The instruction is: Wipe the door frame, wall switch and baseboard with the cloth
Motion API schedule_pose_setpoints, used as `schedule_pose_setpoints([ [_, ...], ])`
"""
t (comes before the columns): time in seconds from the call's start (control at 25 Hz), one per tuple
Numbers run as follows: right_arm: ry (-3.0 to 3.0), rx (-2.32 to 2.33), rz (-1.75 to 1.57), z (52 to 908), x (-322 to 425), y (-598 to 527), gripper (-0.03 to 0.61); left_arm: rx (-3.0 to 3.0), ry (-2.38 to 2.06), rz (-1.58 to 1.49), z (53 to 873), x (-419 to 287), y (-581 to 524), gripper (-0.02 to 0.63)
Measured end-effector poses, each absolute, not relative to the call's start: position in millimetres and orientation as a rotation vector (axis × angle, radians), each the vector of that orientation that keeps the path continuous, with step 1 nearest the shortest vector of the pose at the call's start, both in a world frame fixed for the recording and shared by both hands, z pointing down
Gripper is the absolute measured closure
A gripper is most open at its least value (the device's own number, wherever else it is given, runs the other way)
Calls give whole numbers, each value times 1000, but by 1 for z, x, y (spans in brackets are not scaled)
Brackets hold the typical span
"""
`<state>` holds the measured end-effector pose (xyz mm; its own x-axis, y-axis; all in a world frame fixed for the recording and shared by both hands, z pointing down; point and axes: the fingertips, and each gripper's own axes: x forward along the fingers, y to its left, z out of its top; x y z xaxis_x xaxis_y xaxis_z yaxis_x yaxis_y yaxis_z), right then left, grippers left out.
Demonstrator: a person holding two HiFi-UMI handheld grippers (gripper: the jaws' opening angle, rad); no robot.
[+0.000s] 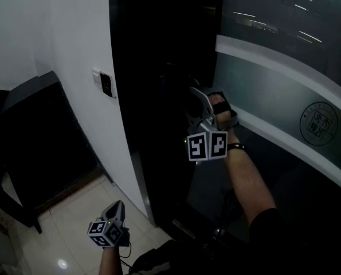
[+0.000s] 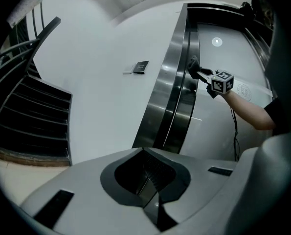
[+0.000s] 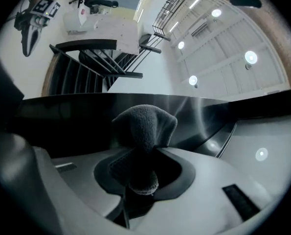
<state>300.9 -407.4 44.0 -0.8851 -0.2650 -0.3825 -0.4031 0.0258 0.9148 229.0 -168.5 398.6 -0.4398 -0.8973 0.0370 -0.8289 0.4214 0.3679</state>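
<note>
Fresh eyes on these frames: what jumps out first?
First, the right hand-held gripper, shut on a dark bunched cloth and held up at the glossy dark door frame. Next, the small wall switch on the white wall left of the frame. The left hand-held gripper hangs low over the tiled floor, jaws together with nothing between them.

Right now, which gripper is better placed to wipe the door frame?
Right. The right gripper is shut on the cloth, held up at the dark door frame. The left gripper hangs low over the floor, jaws together and empty.
</note>
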Motion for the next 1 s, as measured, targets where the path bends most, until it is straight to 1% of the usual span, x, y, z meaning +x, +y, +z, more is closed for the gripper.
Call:
schedule_pose_setpoints([
  [0.16, 2136, -846, 2065, 20, 289, -422, 484, 1472, -2473, -472, 398, 226, -157, 623],
  [0.28, 2176, -872, 2061, 21, 283, -433, 483, 1444, -2488, -478, 401, 226, -147, 623],
  [0.68, 2285, -816, 2123, 71, 267, -450, 483, 1414, -2488, -451, 400, 226, -142, 623],
  [1.0, 2378, -720, 2144, 131, 265, -452, 483, 1455, -2484, -429, 392, 230, -154, 623],
])
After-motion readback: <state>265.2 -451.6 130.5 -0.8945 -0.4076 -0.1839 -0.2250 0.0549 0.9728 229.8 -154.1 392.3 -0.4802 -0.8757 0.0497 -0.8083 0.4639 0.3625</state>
